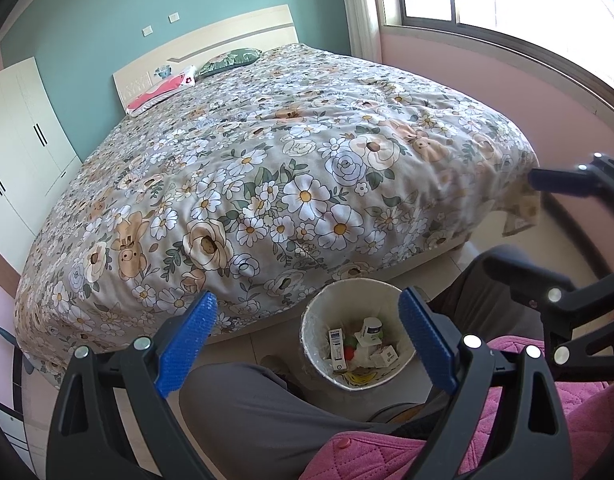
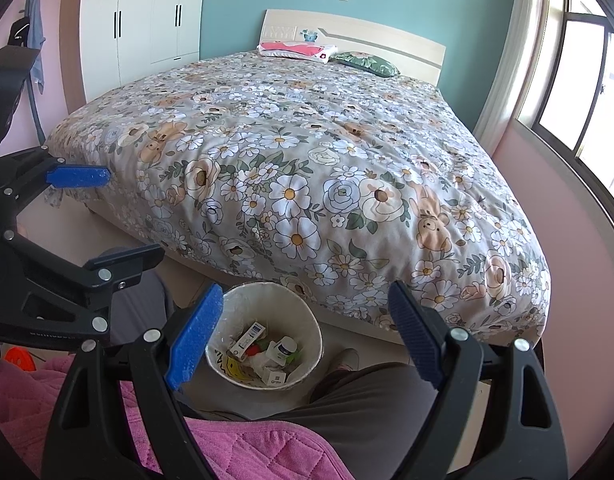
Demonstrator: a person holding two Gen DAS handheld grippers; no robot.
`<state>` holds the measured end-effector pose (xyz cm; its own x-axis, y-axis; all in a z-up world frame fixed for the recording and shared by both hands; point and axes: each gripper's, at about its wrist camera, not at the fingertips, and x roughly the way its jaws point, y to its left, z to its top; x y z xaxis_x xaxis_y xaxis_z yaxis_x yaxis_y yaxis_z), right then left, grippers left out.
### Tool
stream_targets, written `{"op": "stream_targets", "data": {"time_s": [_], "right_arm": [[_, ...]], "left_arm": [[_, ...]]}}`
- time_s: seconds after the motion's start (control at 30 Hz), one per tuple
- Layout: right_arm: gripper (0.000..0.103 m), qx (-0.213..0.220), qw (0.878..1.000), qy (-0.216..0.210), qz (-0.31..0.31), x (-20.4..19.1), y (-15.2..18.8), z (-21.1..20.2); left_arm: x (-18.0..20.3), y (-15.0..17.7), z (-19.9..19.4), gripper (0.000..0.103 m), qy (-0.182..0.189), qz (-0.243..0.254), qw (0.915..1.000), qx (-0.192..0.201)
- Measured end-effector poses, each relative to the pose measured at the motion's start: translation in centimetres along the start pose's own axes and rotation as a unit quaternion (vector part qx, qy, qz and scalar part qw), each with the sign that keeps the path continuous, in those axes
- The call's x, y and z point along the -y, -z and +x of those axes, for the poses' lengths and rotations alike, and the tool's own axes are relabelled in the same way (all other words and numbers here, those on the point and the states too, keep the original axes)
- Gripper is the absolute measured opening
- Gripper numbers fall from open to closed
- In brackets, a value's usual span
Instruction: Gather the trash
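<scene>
A white round trash bin (image 1: 311,334) stands on the floor at the foot of the bed, between the person's knees. It holds small boxes, a white bottle and crumpled paper (image 1: 361,346). It also shows in the right wrist view (image 2: 313,334), with the same trash (image 2: 263,350). My left gripper (image 1: 307,340) is open and empty, held above and in front of the bin. My right gripper (image 2: 303,336) is open and empty, also above the bin. Each gripper shows at the edge of the other's view.
A large bed with a floral quilt (image 1: 267,152) fills the room ahead, two pillows (image 2: 299,50) at its head. A white wardrobe (image 2: 147,20) stands at the left wall, a window (image 1: 507,8) at the right. The person's grey-trousered legs (image 1: 267,412) and pink quilted jacket (image 2: 247,452) are below.
</scene>
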<state>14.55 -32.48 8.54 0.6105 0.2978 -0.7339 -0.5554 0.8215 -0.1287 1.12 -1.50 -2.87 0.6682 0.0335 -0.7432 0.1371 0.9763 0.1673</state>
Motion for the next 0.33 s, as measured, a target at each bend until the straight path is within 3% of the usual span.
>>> {"op": "stream_targets", "data": {"time_s": [0.33], "right_arm": [[0.083, -0.001, 1.000, 0.001, 0.001, -0.06, 0.02, 0.00]], "left_arm": [[0.16, 0.03, 0.33, 0.095, -0.006, 0.000, 0.9999, -0.010]]}}
